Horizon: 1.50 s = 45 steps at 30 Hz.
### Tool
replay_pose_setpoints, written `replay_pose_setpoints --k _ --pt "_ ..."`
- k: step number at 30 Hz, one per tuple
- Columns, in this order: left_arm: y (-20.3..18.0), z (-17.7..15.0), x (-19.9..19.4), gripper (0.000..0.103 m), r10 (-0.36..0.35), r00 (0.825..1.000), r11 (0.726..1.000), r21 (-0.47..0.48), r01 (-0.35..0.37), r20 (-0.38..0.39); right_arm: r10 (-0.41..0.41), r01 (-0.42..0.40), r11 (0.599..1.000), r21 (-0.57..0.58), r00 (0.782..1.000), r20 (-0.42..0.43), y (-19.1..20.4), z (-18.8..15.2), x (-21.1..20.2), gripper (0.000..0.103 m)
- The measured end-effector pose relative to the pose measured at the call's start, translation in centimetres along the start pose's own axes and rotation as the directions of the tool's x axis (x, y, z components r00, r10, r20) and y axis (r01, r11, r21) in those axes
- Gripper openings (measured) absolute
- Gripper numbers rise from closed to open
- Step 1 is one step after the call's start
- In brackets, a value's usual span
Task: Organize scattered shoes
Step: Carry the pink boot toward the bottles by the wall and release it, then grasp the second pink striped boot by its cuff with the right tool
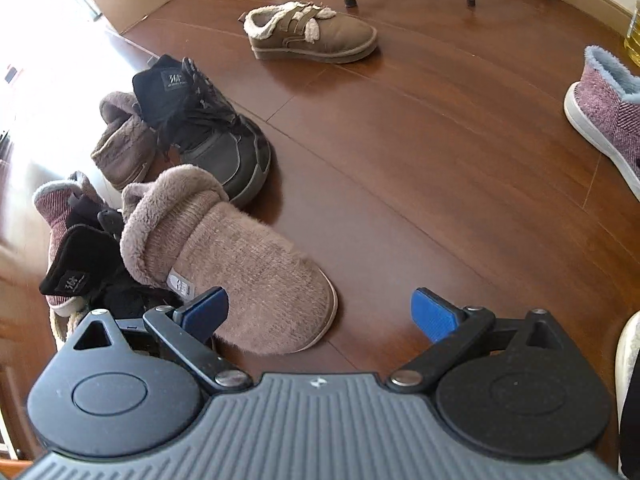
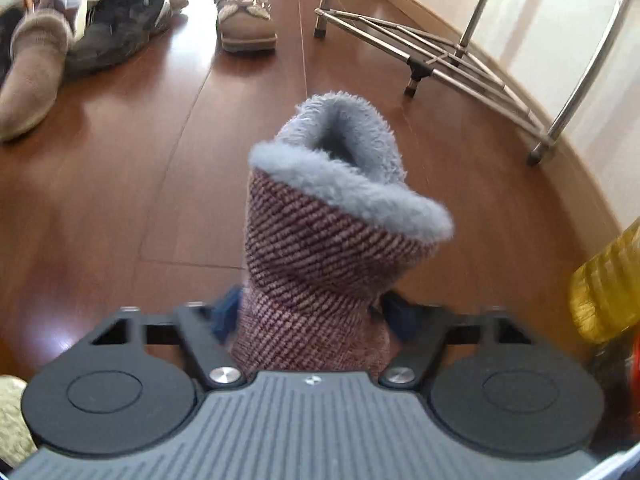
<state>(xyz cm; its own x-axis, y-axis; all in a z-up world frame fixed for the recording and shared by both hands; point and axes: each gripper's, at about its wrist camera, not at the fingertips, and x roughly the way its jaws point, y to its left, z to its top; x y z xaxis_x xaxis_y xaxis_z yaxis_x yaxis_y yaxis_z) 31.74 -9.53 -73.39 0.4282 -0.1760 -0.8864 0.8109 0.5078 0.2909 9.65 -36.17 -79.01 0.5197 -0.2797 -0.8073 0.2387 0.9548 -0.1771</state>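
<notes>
**Maroon slipper between your right tool's pads**

The maroon knit slipper (image 2: 320, 248) with its grey-blue fleece cuff sits between the blue pads of your right tool (image 2: 314, 322), on the wooden floor (image 2: 140, 200). The picture is blurred there, so you cannot tell whether the pads press on it. Your left tool (image 1: 320, 312) stands wide and empty, one pad just beside the taupe knit slipper (image 1: 248, 272), likely poised for it. Beyond lie a black sneaker (image 1: 212, 140), a brown strapped shoe (image 1: 316, 36) and the metal shoe rack (image 2: 460, 56), probably their destination.
</notes>
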Motion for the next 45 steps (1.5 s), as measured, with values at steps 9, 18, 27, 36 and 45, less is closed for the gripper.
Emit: replay_pose_setpoints --k 9,18,27,36,45 --pt "0.2 -0.3 -0.3 0.1 -0.004 1.0 1.0 0.001 0.004 0.001 -0.02 0.02 0.999 -0.046 1.0 -0.005 -2.5 0.0 0.8 0.05" --pt "0.9 -0.5 -0.1 0.1 -0.008 1.0 1.0 -0.017 0.008 -0.018 -0.071 0.059 0.978 -0.2 0.996 -0.055 -0.4 0.8 1.2 0.081" --pt "5.1 -3.3 -0.6 0.1 -0.021 0.998 0.995 -0.098 0.015 -0.059 -0.165 0.145 0.959 0.244 0.984 0.061 1.7 2.5 -8.9 0.091" --pt "12.1 -7.4 -2.0 0.1 0.042 0.995 0.943 -0.325 -0.069 -0.088 0.257 -0.256 0.966 -0.033 0.94 0.227 11.5 14.3 -8.6 0.089" --pt "16.3 -10.0 -5.8 0.1 0.05 0.999 0.901 -0.43 -0.052 -0.014 0.569 -0.503 0.783 -0.365 0.817 0.093 27.1 28.9 1.0 0.048"
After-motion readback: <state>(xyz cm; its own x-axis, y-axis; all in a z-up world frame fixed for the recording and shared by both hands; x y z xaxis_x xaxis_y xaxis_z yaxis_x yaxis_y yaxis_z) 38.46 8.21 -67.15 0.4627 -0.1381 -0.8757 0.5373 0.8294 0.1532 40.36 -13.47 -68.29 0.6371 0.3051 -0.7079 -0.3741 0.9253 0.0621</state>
